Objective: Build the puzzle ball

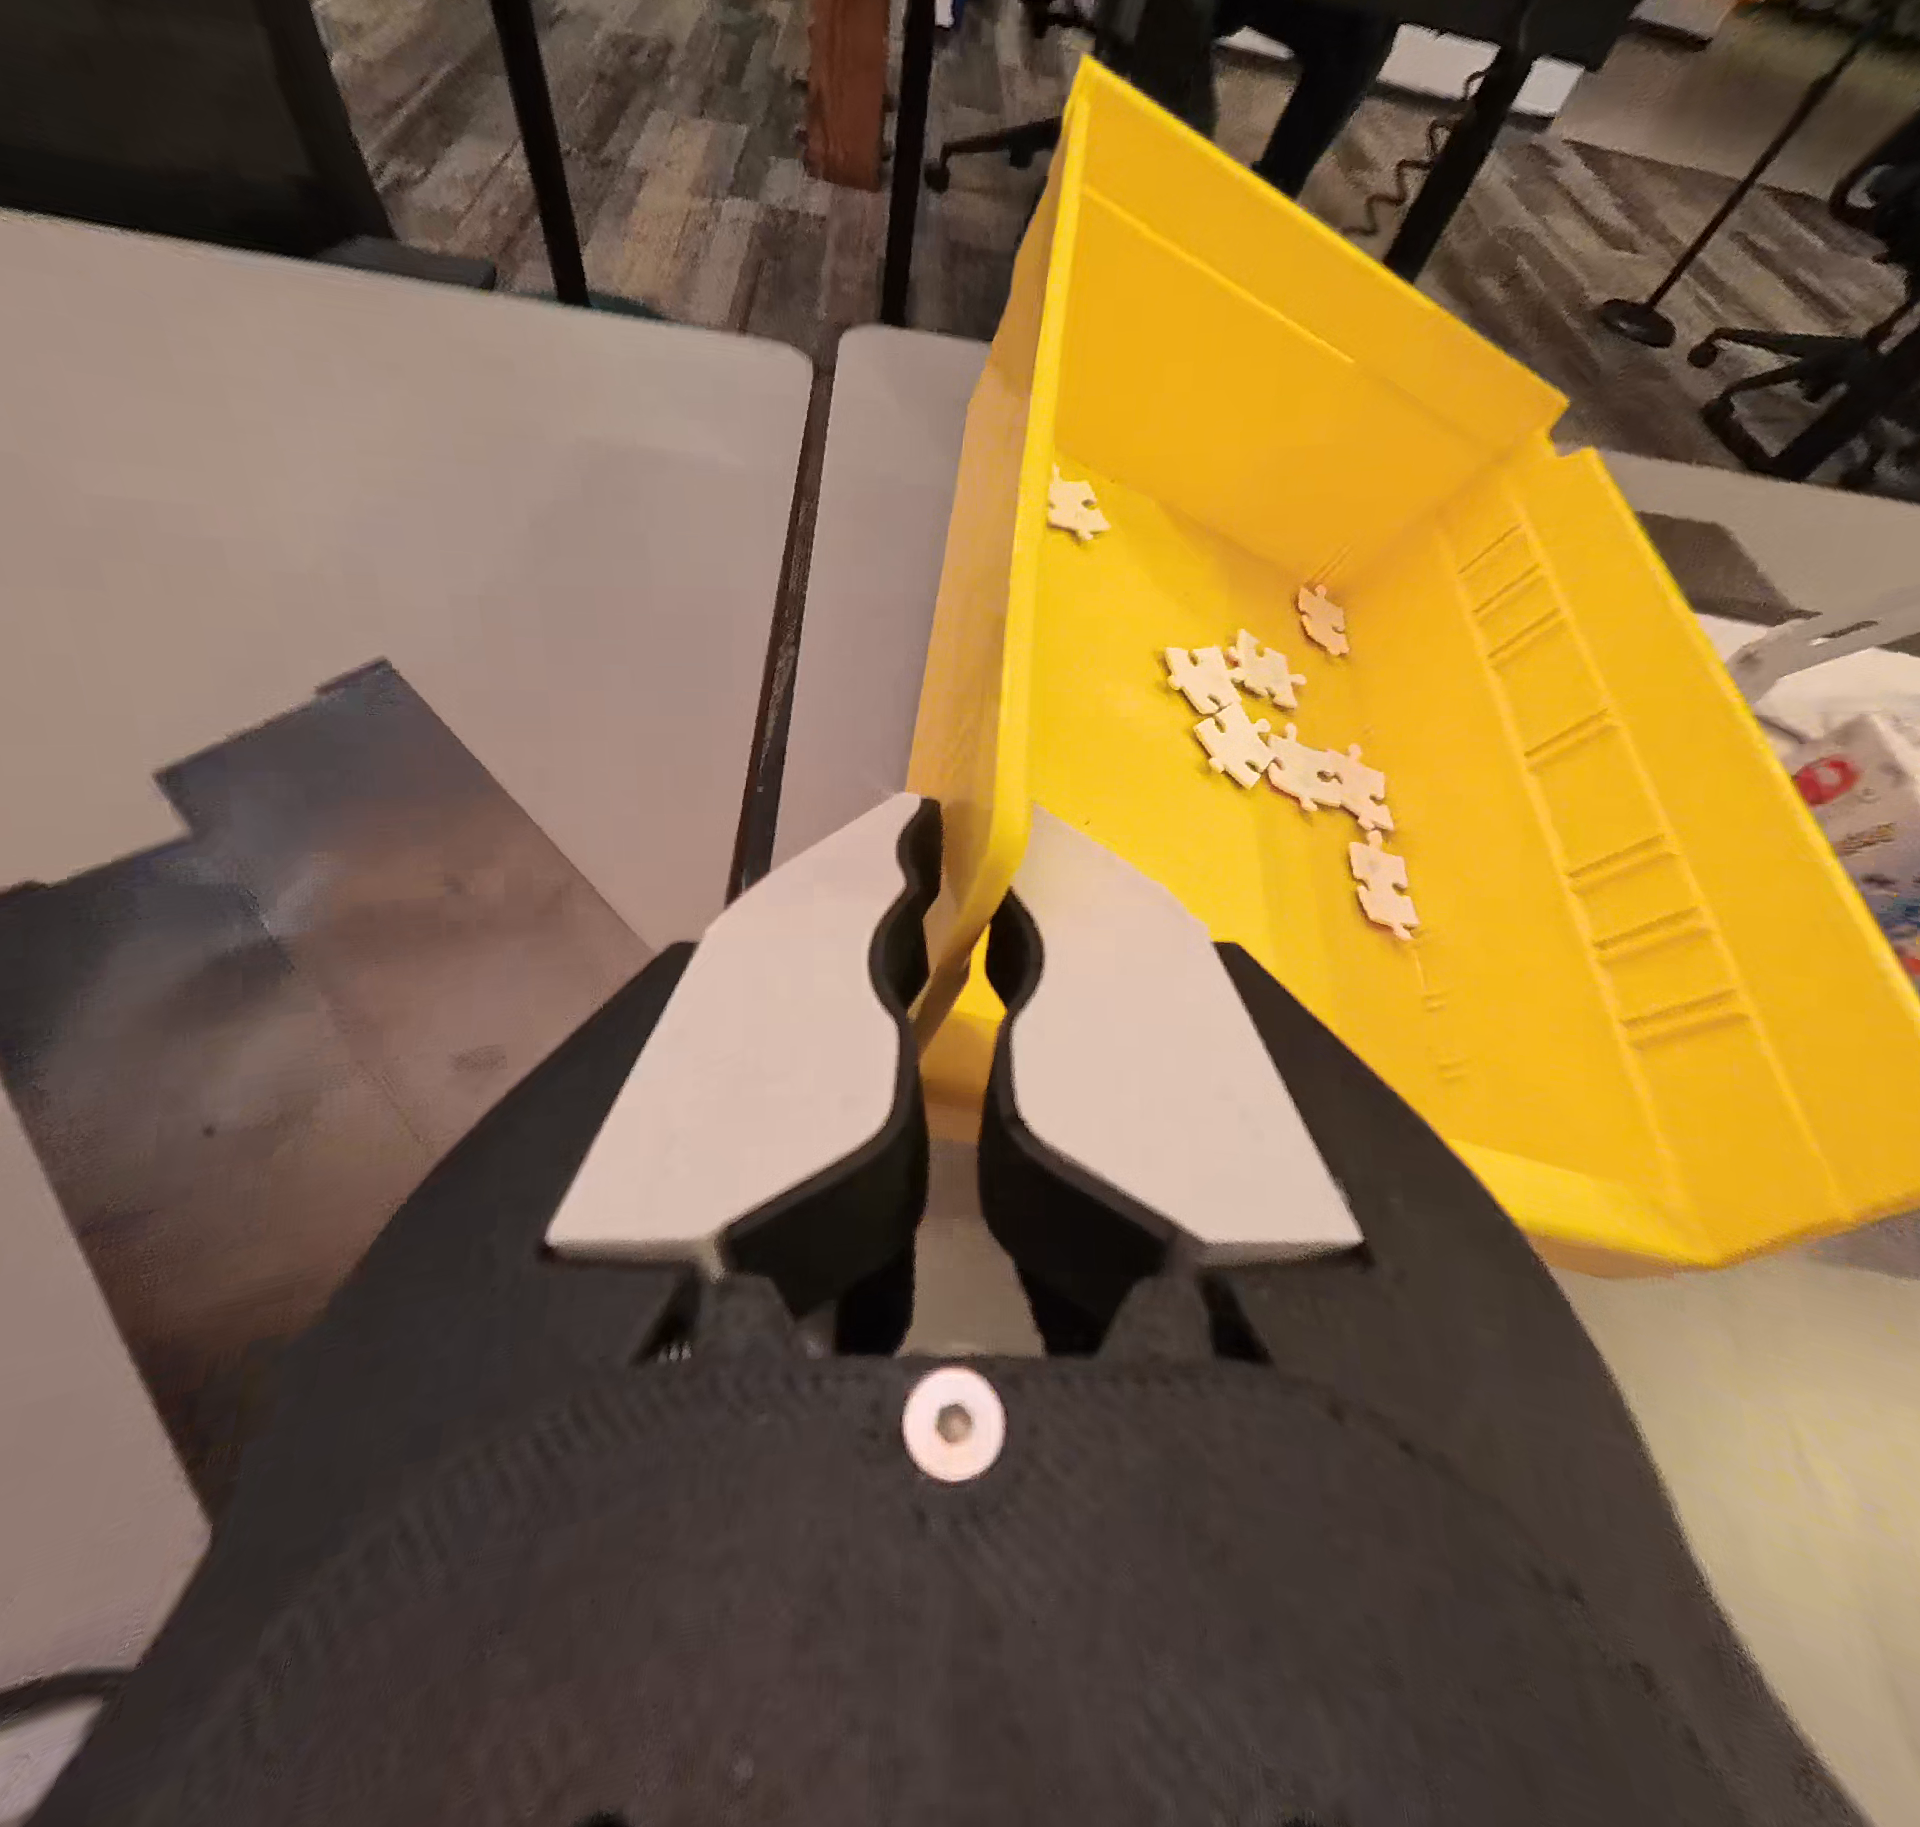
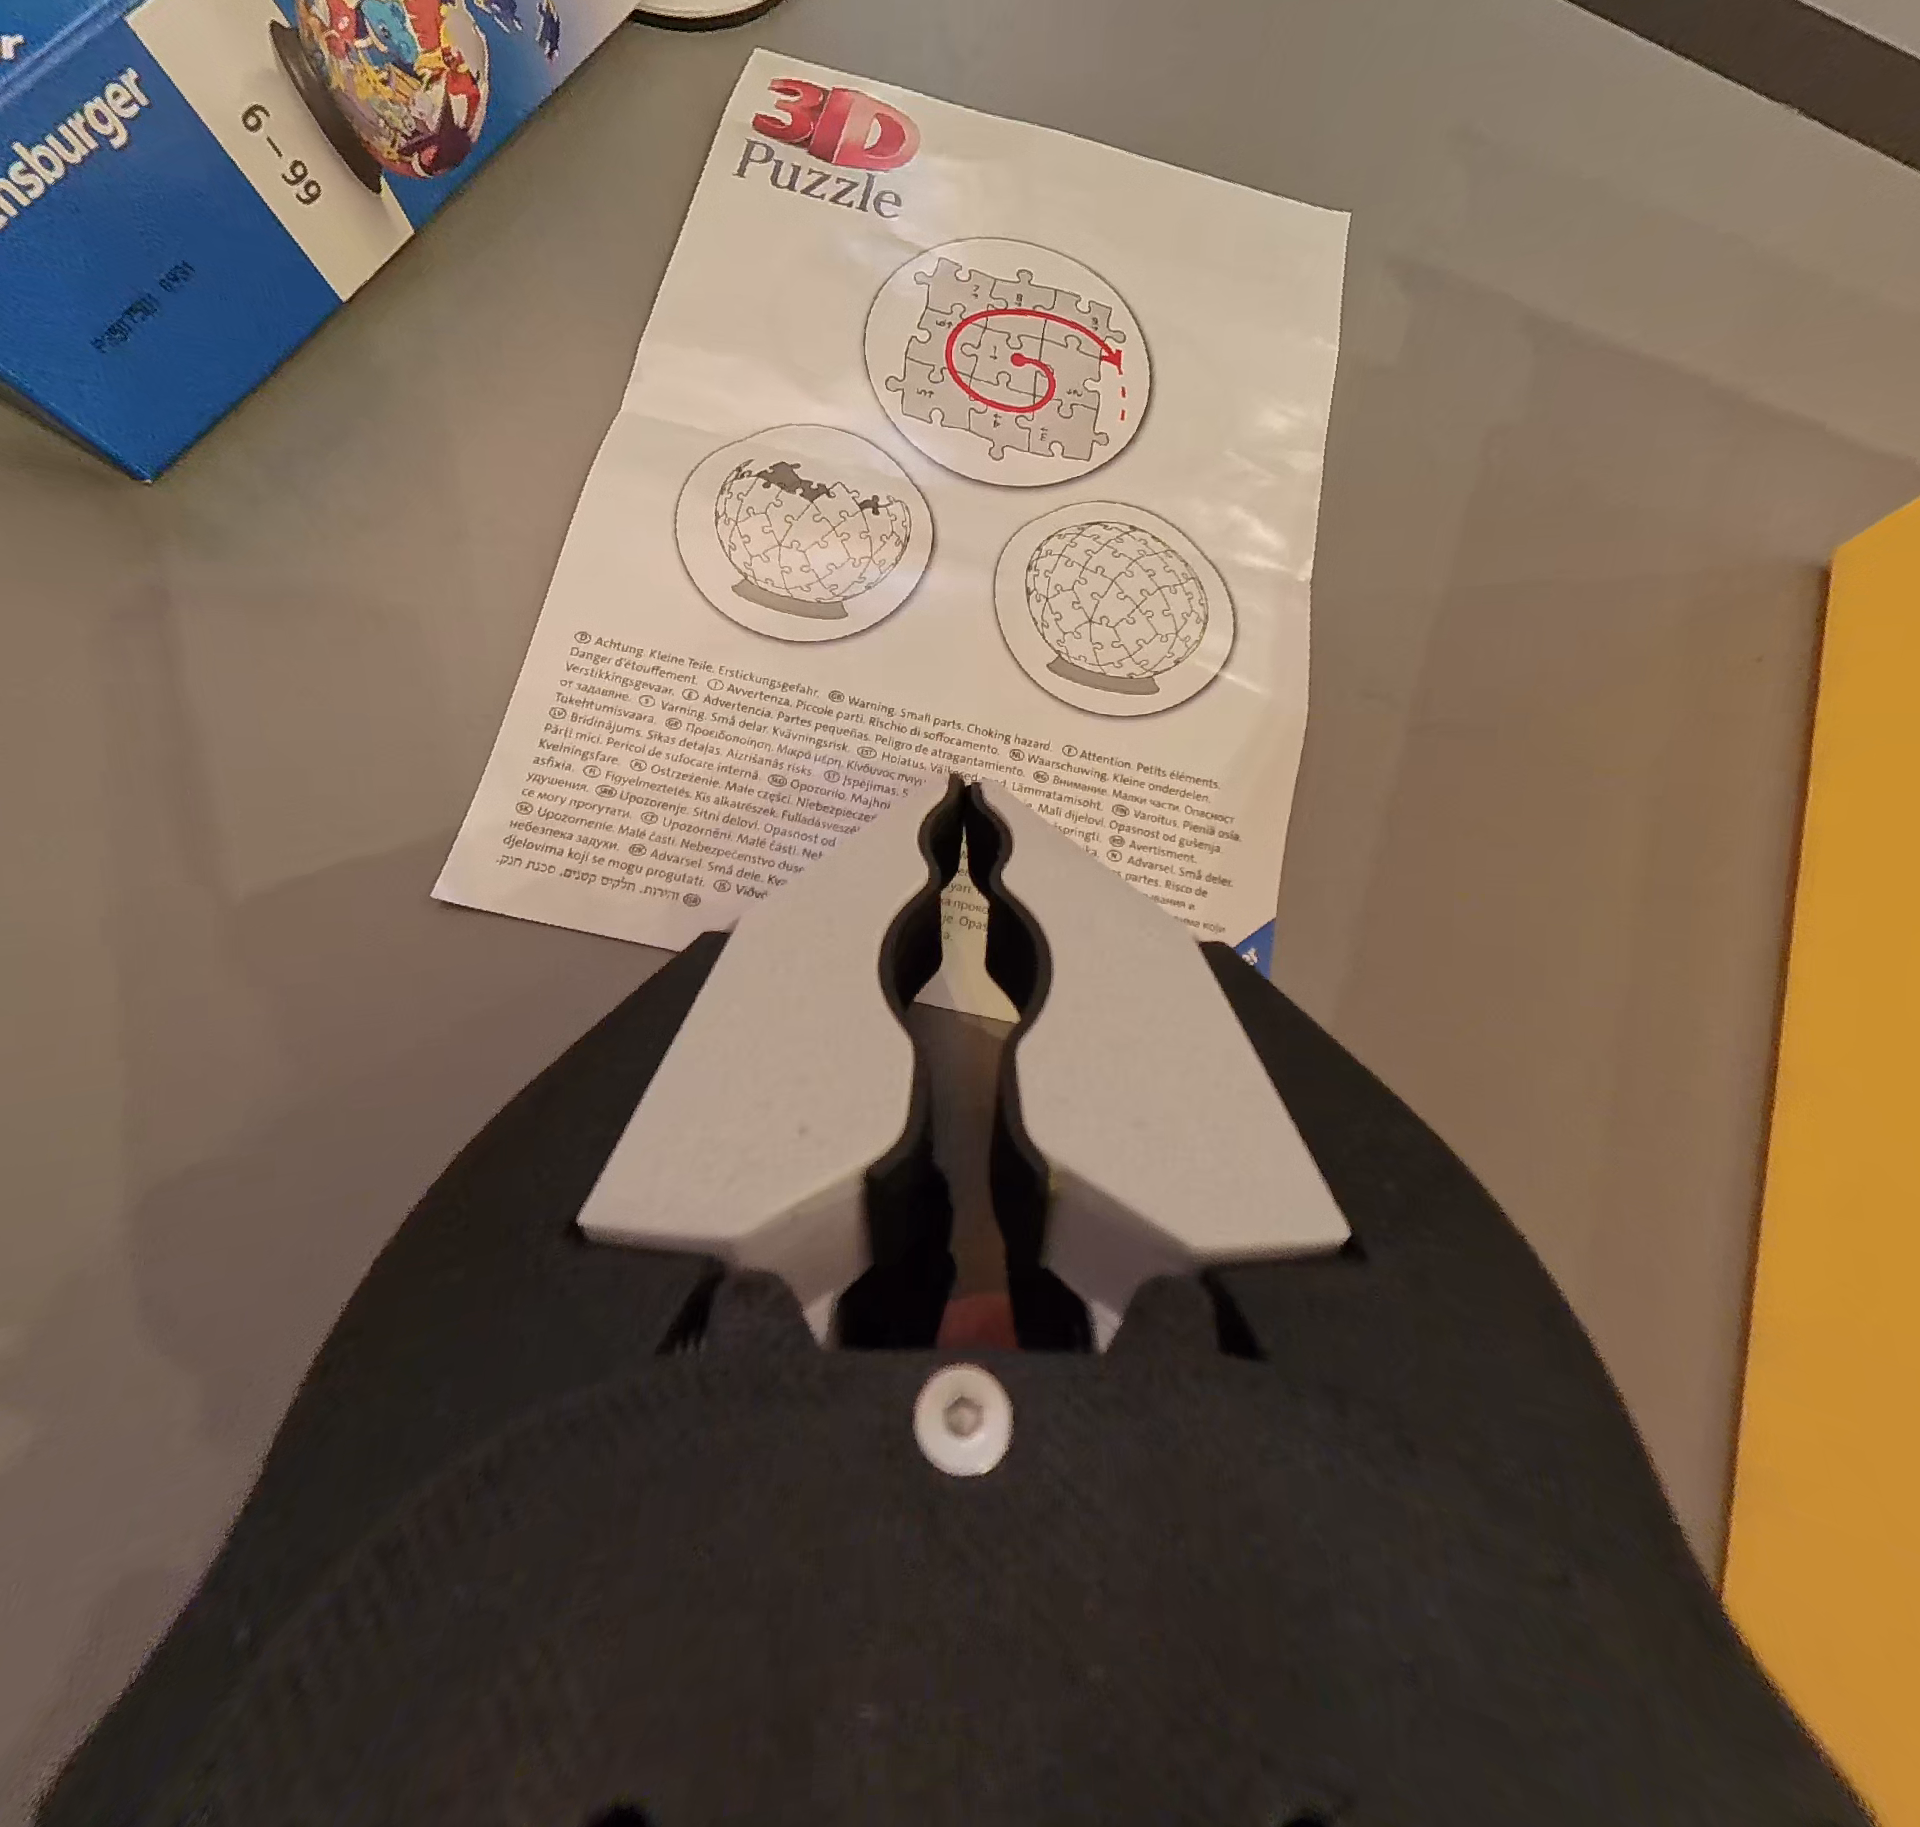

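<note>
Pieces (image 1: 1288,738) lay ahead and to the right of the left gripper (image 1: 971,873), which pinched the yellow bin (image 1: 1226,406) wall. The right gripper (image 2: 964,790), closed on nothing, hung over the paper sheet (image 2: 935,489), farther away.

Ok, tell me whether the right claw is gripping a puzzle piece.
No, the right claw is shut on nothing above the instruction sheet.

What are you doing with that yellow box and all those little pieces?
A person is starting a puzzle ball with two hand-held grippers. The left gripper is shut on the wall of the yellow bin, which looks tipped up. Loose puzzle pieces lie inside it, none joined yet. The right gripper is shut and empty, over the instruction sheet on the table, near the puzzle box.
</note>
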